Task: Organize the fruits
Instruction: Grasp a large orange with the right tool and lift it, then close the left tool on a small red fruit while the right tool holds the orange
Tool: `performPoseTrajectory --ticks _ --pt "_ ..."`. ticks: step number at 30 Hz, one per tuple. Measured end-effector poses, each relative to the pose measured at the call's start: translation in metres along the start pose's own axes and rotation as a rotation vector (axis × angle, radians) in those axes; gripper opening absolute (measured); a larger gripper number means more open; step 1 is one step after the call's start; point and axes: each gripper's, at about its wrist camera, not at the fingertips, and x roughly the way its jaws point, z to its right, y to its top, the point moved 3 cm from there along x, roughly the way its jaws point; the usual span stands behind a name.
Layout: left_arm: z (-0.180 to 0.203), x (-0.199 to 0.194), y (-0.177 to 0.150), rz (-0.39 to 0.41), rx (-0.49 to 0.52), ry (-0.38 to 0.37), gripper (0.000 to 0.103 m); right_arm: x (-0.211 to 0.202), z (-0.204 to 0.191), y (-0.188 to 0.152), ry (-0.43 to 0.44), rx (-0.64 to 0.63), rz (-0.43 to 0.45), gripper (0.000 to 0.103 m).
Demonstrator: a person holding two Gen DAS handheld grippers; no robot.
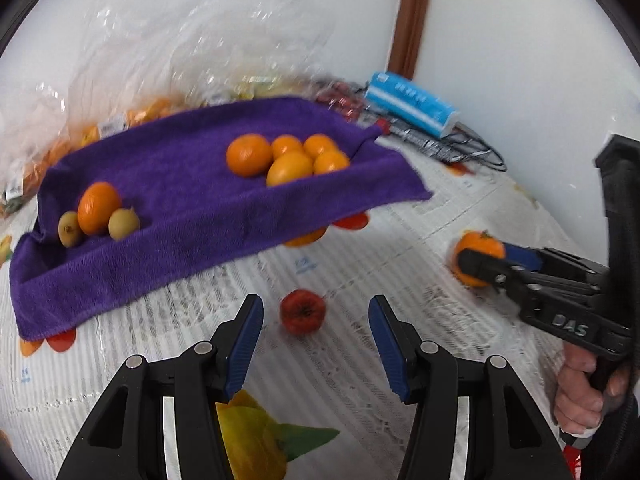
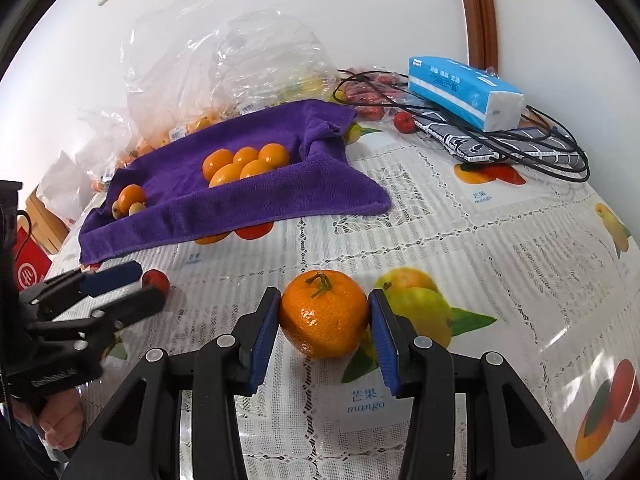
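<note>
**Mandarin gripped, red fruit next**

The mandarin (image 2: 323,314) sits on the table (image 2: 500,240) between my right gripper (image 2: 324,320) pads, which are clamped on it. My left gripper (image 1: 316,320) stands open before the red fruit (image 1: 302,311), touching nothing. Next, I judge: lift toward the towel (image 2: 248,208), clearing its draped front edge; bare table lies between.

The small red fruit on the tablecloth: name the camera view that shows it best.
Left wrist view: the small red fruit lies whole and unobstructed just ahead of the open left gripper. The right wrist view shows it small, partly hidden behind that gripper's fingers.
</note>
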Motion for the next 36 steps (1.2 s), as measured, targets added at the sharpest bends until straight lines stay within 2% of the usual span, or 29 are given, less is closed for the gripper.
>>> performPoseTrajectory --ticks 4,7,13,20,27,36 --pt "-0.009 0.006 0.000 -0.017 -0.045 0.002 0.045 -0.001 0.002 0.000 0.006 0.022 0.009 0.044" --pt "-0.008 0.007 -0.001 -0.024 -0.036 0.014 0.043 -0.001 0.006 0.001 0.005 0.038 0.012 0.044" --pt "-0.006 0.009 0.000 -0.031 -0.019 0.017 0.034 -0.001 0.007 0.001 0.000 0.043 0.013 0.044" --pt "0.002 0.010 -0.001 -0.039 0.026 0.056 0.034 -0.002 0.007 0.001 -0.010 0.042 0.020 0.044" --pt "-0.002 0.010 0.000 -0.038 -0.003 0.039 0.034 0.001 0.008 0.001 -0.009 0.045 0.009 0.045" --pt "0.001 0.012 0.001 -0.040 0.006 0.064 0.034 0.003 0.009 0.000 -0.019 0.048 0.000 0.045"
